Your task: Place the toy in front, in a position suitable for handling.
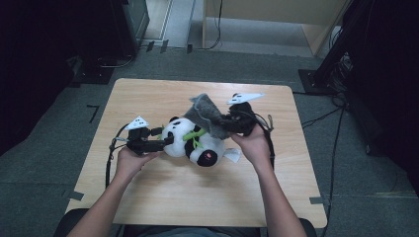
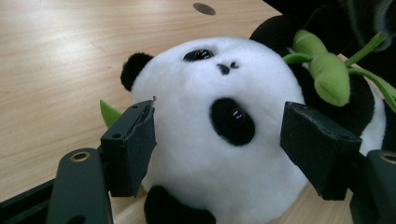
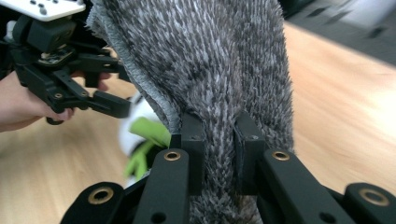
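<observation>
panda plush (image 1: 190, 143) lies on its side near the middle of the light wooden table (image 1: 148, 197), head toward the person's left, black legs and a white tag toward the right. green plush bamboo sprig (image 1: 194, 136) sits on its chest.

left gripper (image 1: 165, 136) comes in low from the left, held in the left hand (image 1: 129, 160). in the left gripper view its two black jaws stand either side of the panda's white head (image 2: 219, 130), one at each cheek, pads (image 2: 133, 144) right at the fur; looks like a light clamp on the head, fur not visibly squashed. panda face turned sideways there, both black eye patches and the nose showing, one black ear at upper left, bamboo sprig (image 2: 327, 70) at upper right.

right gripper (image 1: 225, 121) is up above the panda's body, held in the right hand (image 1: 254, 143), grey triangular plate on top. it is clenched on a shaggy grey cloth (image 1: 207, 113). in the right gripper view the jaws are pinched tight with a fold of the grey cloth (image 3: 219, 74) squeezed between the pads (image 3: 192, 140), cloth hanging up and spreading wide over the jaws, stitched hem on its left edge. cloth is lifted off the table, lower end draped against the panda's back. beyond it the left gripper (image 3: 112, 105) and a bit of green bamboo (image 3: 147, 135) show, blurred.
</observation>
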Tool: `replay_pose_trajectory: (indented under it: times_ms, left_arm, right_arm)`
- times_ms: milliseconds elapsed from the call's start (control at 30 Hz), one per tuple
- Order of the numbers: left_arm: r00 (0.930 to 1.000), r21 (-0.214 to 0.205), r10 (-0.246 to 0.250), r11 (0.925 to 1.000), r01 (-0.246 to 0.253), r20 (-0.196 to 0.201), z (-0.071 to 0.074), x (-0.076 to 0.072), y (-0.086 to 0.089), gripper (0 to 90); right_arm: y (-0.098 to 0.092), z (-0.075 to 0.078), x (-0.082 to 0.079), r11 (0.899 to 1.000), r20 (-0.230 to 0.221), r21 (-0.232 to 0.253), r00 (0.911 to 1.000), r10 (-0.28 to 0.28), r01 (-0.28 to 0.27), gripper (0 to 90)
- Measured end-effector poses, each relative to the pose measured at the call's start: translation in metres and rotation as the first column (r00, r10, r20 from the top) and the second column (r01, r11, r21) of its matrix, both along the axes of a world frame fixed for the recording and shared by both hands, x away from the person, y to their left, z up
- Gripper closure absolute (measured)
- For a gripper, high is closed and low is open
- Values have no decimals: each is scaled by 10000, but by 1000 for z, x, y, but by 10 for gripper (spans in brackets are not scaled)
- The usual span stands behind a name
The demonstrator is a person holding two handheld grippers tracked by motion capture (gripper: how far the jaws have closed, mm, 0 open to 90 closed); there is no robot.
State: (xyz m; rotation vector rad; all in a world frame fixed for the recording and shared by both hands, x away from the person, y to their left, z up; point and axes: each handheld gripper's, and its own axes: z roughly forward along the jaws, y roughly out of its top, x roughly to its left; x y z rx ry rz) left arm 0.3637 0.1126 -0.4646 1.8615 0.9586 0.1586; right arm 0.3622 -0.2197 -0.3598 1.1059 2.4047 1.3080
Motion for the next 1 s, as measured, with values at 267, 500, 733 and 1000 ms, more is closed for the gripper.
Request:
replay_pose_trajectory:
  times_ms: [267,500,733,1000]
  left_arm:
    - [9997,-44,-212,9998,213,131,-4,-9,9,273]
    - [9994,127,-209,9997,206,261,-18,-11,1,264]
    - [9993,-142,-371,9992,373,74,-37,9,-15,9]
    - [9995,-446,-301,9986,299,-42,-35,8,-11,227]
  right_arm:
    - [41,-38,32,9953,-1244,-650,9902,639,-724,797]
    - [35,-44,44,9972,-1360,-482,9894,504,-574,797]
    - [35,-52,52,9979,-1508,-231,9869,571,-613,799]
    - [39,-37,49,9967,-1249,-491,9905,582,-648,797]
